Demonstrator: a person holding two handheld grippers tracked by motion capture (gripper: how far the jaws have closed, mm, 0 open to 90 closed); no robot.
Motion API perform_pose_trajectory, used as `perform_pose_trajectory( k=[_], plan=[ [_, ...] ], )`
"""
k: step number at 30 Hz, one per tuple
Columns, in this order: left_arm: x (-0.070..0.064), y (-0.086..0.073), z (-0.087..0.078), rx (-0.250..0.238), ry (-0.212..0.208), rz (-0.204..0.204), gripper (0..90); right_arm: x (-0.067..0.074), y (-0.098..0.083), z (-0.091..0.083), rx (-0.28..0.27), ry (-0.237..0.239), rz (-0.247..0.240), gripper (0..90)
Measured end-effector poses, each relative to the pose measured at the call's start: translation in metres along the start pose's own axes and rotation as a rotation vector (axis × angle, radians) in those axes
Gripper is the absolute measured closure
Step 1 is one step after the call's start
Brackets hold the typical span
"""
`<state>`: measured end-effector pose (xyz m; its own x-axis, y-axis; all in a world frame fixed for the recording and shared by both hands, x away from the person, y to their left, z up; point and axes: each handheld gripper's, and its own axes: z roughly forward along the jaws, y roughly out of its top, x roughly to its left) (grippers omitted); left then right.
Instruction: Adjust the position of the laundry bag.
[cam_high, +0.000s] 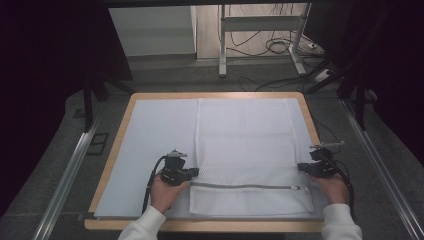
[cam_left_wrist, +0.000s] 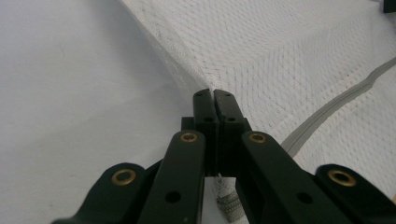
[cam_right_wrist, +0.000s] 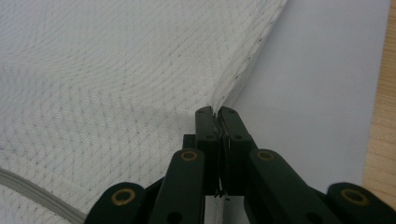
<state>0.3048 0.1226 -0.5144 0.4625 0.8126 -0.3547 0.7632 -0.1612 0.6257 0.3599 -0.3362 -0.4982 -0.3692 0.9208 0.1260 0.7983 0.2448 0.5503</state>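
- A white mesh laundry bag (cam_high: 247, 150) lies flat on the right half of the surface, reaching from the far edge almost to the near edge.
- A grey zipper (cam_high: 247, 187) runs left to right across the bag near its near end; in the left gripper view the zipper (cam_left_wrist: 327, 114) crosses the mesh at a slant to the right of the jaws.
- The left tongs (cam_high: 194, 172) sit at the bag's left edge, a little farther off than the zipper. In the left gripper view the left tongs (cam_left_wrist: 215, 100) are pressed together on the bag's (cam_left_wrist: 289, 60) left edge, with the mesh hem pulled up into a small ridge where it meets their tips.
- The right tongs (cam_high: 301, 167) sit at the bag's right edge, at about the same depth. In the right gripper view the right tongs (cam_right_wrist: 216, 114) are pinching the bag's (cam_right_wrist: 116, 84) seamed right edge, which rises to a fold at the tips.
- The person's left hand (cam_high: 165, 192) and right hand (cam_high: 332, 187) hold the grippers from the near side, white sleeves showing at the bottom of the high view.
- Under the bag lies a pale blue-grey mat (cam_high: 155, 145) that covers most of the surface, bare on the left half.
- The wooden surface (cam_high: 112, 165) shows as a narrow tan rim around the mat.
- Beyond the far edge stand a metal frame's legs (cam_high: 222, 55) with loose cables (cam_high: 277, 45) on the floor.
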Motion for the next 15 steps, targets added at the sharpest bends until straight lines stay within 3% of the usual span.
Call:
perform_pose_trajectory(
  k=[15],
  plan=[
    [0.007, -0.002, -0.011, -0.009, -0.001, -0.003, 89.6, 0.005, -0.001, 0.0, -0.01, 0.037, 0.005, 87.0]
  ],
)
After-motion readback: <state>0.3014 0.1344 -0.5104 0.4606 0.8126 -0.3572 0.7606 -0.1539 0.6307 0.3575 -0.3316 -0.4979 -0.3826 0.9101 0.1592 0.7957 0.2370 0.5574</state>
